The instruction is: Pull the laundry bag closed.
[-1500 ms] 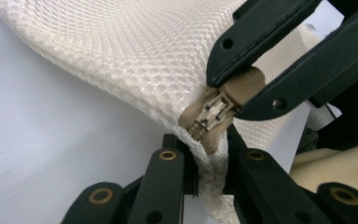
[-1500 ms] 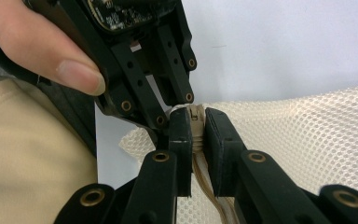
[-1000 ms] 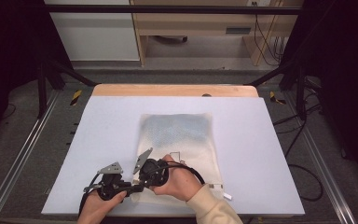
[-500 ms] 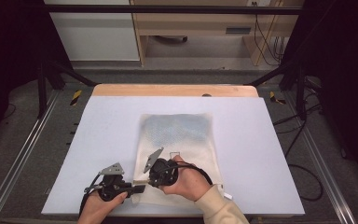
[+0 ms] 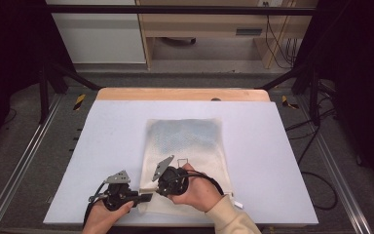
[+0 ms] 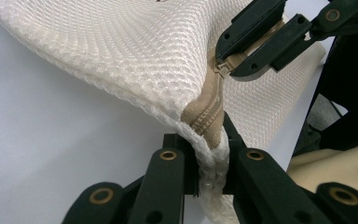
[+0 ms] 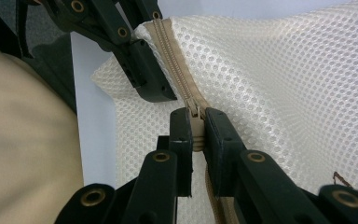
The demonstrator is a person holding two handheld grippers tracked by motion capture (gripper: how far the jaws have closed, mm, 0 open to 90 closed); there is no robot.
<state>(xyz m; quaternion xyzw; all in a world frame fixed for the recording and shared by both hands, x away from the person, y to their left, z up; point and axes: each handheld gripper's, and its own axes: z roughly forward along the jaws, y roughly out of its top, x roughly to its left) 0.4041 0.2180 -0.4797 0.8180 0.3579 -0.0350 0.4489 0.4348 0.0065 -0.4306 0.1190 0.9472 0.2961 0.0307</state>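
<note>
Tools at work on a mesh bag (image 5: 190,146): left tool (image 6: 209,154) pins the corner, right tool (image 7: 198,130) clamps the zipper pull (image 7: 196,122); a hard tug could slip it free.

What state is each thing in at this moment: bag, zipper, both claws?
Mesh bag: flat on the table, near corner lifted.
Zipper: closed along the visible stretch.
Zipper pull: pinched in the right claw.
Left claw: shut on the bag's corner.
Right claw: shut on the pull.
</note>
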